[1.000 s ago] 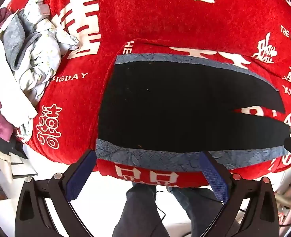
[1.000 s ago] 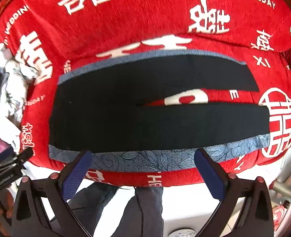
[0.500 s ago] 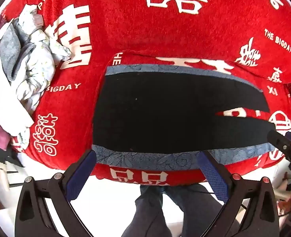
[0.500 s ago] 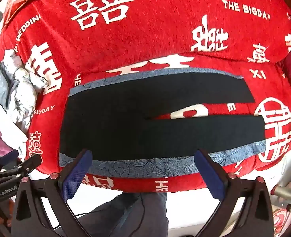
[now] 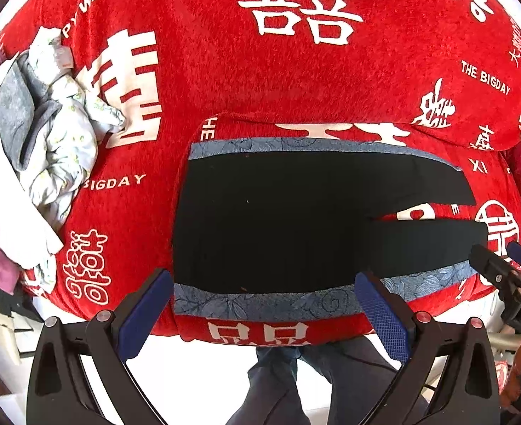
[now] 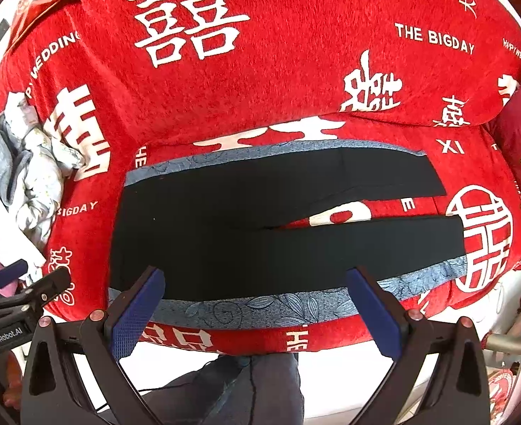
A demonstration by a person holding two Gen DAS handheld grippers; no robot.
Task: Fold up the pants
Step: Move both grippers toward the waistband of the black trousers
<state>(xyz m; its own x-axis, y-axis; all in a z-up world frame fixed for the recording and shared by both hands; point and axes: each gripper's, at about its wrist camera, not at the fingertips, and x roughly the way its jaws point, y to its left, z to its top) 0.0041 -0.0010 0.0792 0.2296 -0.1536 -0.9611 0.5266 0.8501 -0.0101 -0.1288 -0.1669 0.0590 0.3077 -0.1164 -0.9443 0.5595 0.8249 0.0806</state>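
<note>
Left wrist: gripper wide, empty

The pants lie flat on the blanket, straight ahead of the left claw, waist end off to its left and the two legs running away to its right, parted by a narrow gap. Their near edge sits just beyond both claws' fingertips. The heap of clothes rests on the blanket well to the left of the pants. The right claw hangs over the near leg; from there the left claw shows at the far left. The person's legs stand below the blanket's near edge, under both claws
</note>
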